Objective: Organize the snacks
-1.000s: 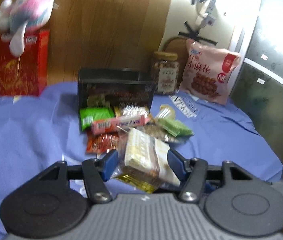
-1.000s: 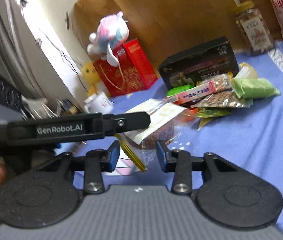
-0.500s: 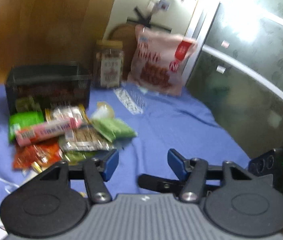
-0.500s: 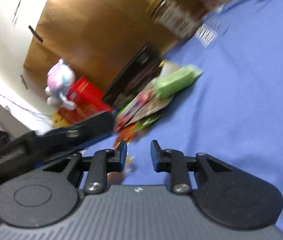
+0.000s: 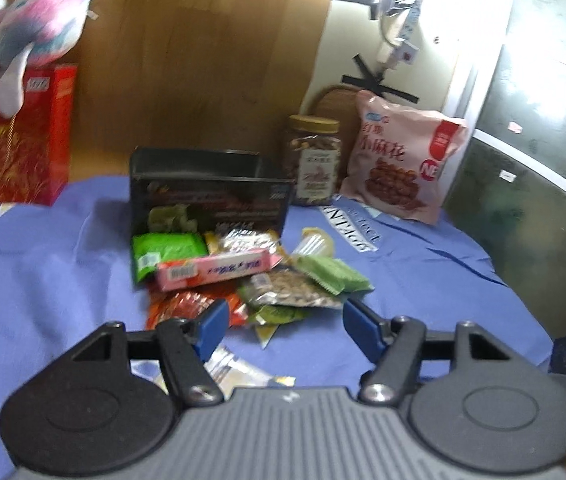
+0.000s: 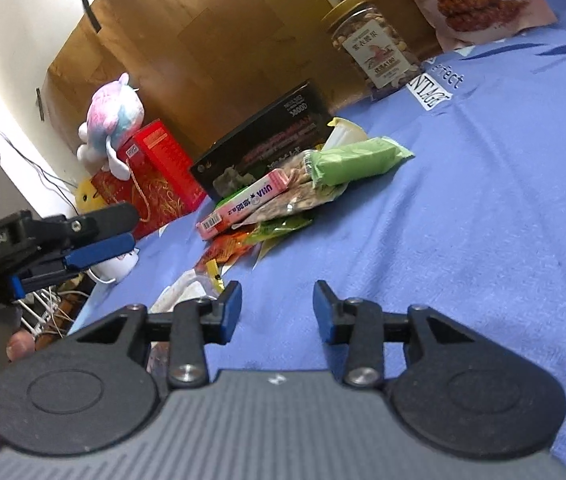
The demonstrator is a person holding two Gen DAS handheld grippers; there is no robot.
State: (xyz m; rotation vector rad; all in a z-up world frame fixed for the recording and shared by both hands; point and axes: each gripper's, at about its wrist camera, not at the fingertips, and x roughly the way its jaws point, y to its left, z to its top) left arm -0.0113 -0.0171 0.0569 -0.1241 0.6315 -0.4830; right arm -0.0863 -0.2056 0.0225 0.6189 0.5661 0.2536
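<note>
A pile of snack packets lies on the blue cloth in front of a black open box point(image 5: 207, 188): a pink bar box point(image 5: 213, 270), green packets point(image 5: 165, 250) point(image 5: 331, 274), a nut packet point(image 5: 291, 290) and a red packet point(image 5: 187, 306). The pile also shows in the right wrist view, with the pink bar box point(image 6: 243, 204) and black box point(image 6: 263, 144). A clear packet point(image 5: 235, 368) lies just under my left gripper point(image 5: 283, 326), which is open and empty. My right gripper point(image 6: 277, 308) is open and empty over bare cloth.
A nut jar point(image 5: 315, 160) and a pink snack bag point(image 5: 399, 164) stand at the back right. A red gift box point(image 5: 15, 136) with a plush toy point(image 5: 31, 36) stands back left. A white mug point(image 6: 115, 266) sits by the table's left edge.
My left gripper held a clear packet a second ago; it let go and the packet now lies on the cloth below it. Both grippers swung about and face the pile again.
</note>
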